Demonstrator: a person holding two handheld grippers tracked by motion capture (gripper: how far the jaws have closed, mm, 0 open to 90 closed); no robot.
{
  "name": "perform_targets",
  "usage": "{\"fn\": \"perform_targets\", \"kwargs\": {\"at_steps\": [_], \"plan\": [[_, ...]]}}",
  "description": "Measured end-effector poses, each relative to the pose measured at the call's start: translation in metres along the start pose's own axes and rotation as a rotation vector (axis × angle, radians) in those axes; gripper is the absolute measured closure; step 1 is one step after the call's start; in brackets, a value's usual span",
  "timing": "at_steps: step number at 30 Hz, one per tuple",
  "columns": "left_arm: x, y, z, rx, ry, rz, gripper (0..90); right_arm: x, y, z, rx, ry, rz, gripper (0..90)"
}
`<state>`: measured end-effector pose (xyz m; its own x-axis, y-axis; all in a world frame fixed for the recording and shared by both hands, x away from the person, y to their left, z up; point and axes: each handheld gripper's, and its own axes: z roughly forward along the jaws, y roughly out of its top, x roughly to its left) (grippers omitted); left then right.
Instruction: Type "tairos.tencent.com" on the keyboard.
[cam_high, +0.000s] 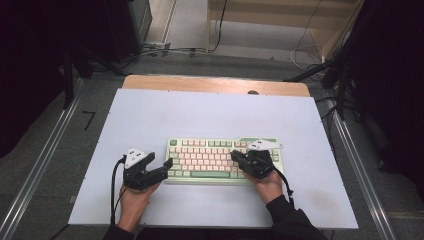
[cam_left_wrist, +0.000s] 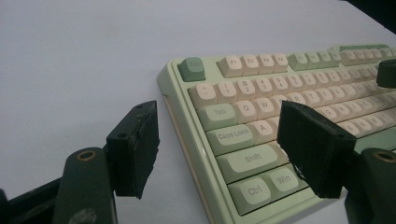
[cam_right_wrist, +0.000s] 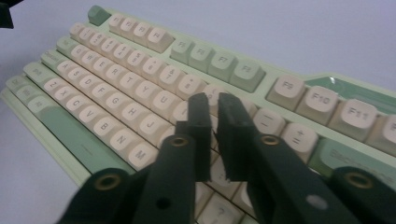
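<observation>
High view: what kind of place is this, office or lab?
Most likely a lab or recording bay, not an office. The table carries a plain white sheet with just a keyboard on it, loose cables run over the grey floor behind, and metal rails flank the table, with dark drapes at the sides.

A big pale sheet (cam_high: 210, 120) covers the desk (cam_high: 215, 84), and a strip of brown wood shows at the far edge. Black cables (cam_high: 170, 50) lie on the grey floor (cam_high: 40, 150) behind it.
</observation>
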<state>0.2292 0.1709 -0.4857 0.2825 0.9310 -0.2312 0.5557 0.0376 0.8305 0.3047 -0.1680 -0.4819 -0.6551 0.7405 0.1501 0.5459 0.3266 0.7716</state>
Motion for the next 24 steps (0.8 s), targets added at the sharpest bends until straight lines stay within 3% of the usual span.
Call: {"fn": "perform_targets", "kwargs": {"at_steps": [9,24], "plan": [[0.002,-0.001,-0.002,-0.006,0.010,-0.007,29.9,0.013,0.007,0.018,0.027,0.003,-0.027,87.7],[0.002,-0.001,-0.002,-0.003,0.005,-0.010,29.9,0.018,0.010,0.027,0.034,-0.016,-0.023,87.7]]}}
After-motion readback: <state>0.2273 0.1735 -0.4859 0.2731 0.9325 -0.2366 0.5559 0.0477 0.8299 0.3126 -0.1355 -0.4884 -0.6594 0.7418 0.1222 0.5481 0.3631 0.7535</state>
